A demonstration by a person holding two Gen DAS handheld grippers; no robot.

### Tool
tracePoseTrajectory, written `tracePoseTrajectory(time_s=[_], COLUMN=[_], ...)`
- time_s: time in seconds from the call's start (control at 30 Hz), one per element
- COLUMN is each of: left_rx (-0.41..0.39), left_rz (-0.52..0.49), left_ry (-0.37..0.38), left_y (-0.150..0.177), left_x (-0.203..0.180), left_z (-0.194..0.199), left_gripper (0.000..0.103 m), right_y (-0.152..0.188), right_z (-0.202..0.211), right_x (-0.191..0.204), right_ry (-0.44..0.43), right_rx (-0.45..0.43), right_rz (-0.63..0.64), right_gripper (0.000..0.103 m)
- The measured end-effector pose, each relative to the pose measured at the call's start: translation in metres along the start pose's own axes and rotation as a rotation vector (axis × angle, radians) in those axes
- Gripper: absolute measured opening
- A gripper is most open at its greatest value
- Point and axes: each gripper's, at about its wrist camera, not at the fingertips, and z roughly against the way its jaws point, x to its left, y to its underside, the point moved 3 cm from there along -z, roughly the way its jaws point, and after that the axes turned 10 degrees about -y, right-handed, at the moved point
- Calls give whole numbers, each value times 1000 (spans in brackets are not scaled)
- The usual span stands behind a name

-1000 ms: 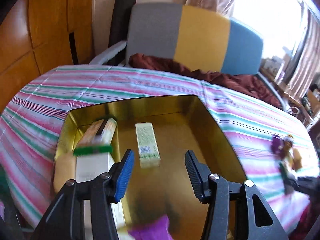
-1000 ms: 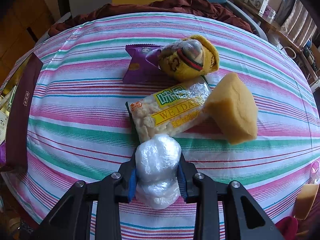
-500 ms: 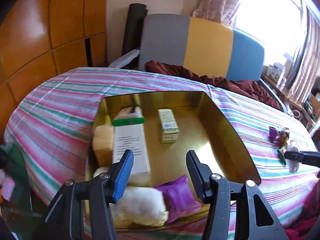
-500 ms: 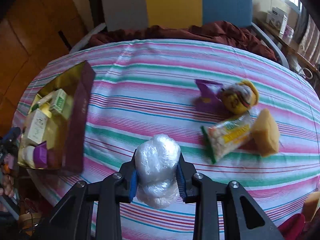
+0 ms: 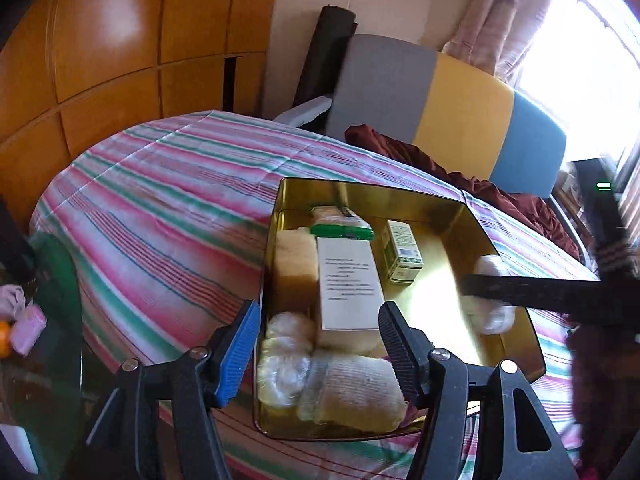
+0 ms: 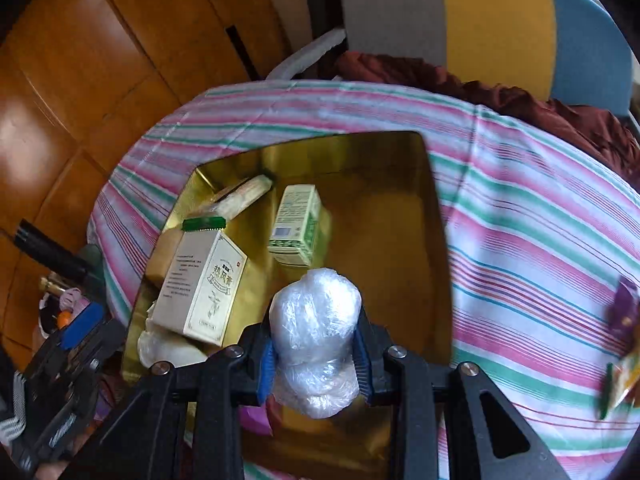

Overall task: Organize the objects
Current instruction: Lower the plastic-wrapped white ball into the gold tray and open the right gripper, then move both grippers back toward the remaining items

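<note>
In the right wrist view my right gripper (image 6: pixel 314 354) is shut on a white plastic-wrapped bundle (image 6: pixel 316 312) and hangs over the near part of the open gold tin (image 6: pixel 380 152). In the tin lie a white box (image 6: pixel 200 284) and a small green-and-white box (image 6: pixel 298 220). The left wrist view shows the same tin (image 5: pixel 360 184) with the white box (image 5: pixel 348 284), a yellow sponge (image 5: pixel 294 256) and wrapped bundles (image 5: pixel 284 356). My left gripper (image 5: pixel 318 320) hovers over the tin's near left corner. Its jaws are opening, and they hold nothing. The held bundle (image 5: pixel 490 266) comes in from the right.
The tin sits on a round table under a striped cloth (image 5: pixel 160 208). A grey, yellow and blue chair (image 5: pixel 460 108) with a maroon cloth stands behind it, and wooden panels (image 5: pixel 120 40) are at the left. Snack packets (image 6: pixel 622 308) lie at the table's right. A glass side table (image 5: pixel 44 340) is at the left.
My right gripper has carried the bundle left from the snacks to above the tin. My left gripper has drawn back toward the tin's near left corner, and its jaws stand wider.
</note>
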Motion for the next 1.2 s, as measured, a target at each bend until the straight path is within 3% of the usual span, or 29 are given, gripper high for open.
tracePoseTrajectory(time_s=[0.13,0.2,0.47,0.83,1.2], left_rx=[3,7,9,-29,-50], left_rz=[9,8,-10,-97,-224], left_ry=[8,15,14,49,109], left_y=[2,3,8,9,13], left_x=[4,5,-1,-31,-80], left_z=[0,-1,-2,18,36], left_gripper=[63,63,65,70,72], right_y=[0,2,16,41,72], right_z=[-36,-40,-14,47,133], right_x=[9,12,0,-23,-123], right_ry=[-101,-143,-134,-9,157], right_rx=[57,59,-1,-86,-197], right_rz=[-69,-87,-113,-43,-181], right_gripper=[34,42,45,52,55])
